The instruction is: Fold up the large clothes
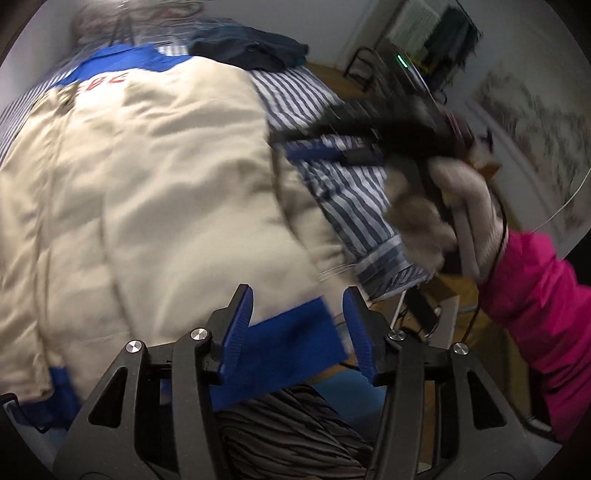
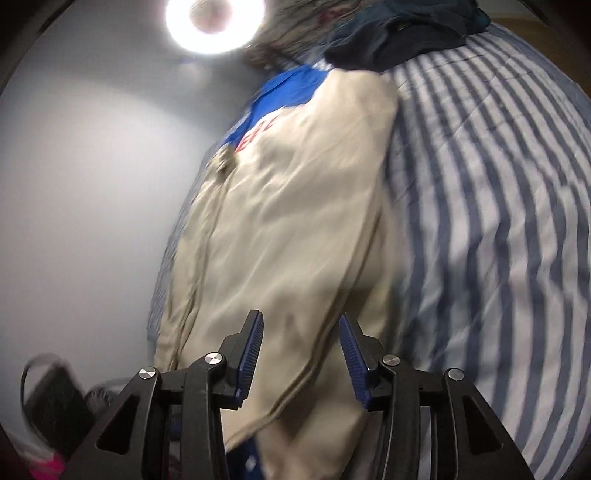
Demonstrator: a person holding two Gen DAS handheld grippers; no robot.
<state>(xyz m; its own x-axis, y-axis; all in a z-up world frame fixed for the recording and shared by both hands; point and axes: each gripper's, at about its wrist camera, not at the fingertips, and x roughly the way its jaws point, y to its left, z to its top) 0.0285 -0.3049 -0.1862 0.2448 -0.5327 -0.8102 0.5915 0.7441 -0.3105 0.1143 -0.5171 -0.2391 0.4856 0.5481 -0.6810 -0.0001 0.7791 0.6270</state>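
Jacket folded lengthwise on the bed, both tools released.
Left wrist: our left gripper point(image 1: 297, 301) gapes over the cream padded jacket's point(image 1: 147, 184) blue hem; soft, light, pinch there. Right wrist: our right gripper point(image 2: 301, 328) gapes above the jacket's slippery body on the striped bedcover point(image 2: 498, 221).

Both views are fisheye, bent hard at the rim with dark corners. A round lamp point(image 2: 215, 24), above and left of the right gripper point(image 2: 301, 345), burns out to white glare and casts a halo on the grey wall point(image 2: 92, 184). Lighting elsewhere is soft and moderate. Motion blur smears the jacket point(image 1: 147, 184), the striped bedding point(image 2: 498, 221) and the gloved hand point(image 1: 458, 218); only the left gripper point(image 1: 297, 317) and its twin stay sharp.
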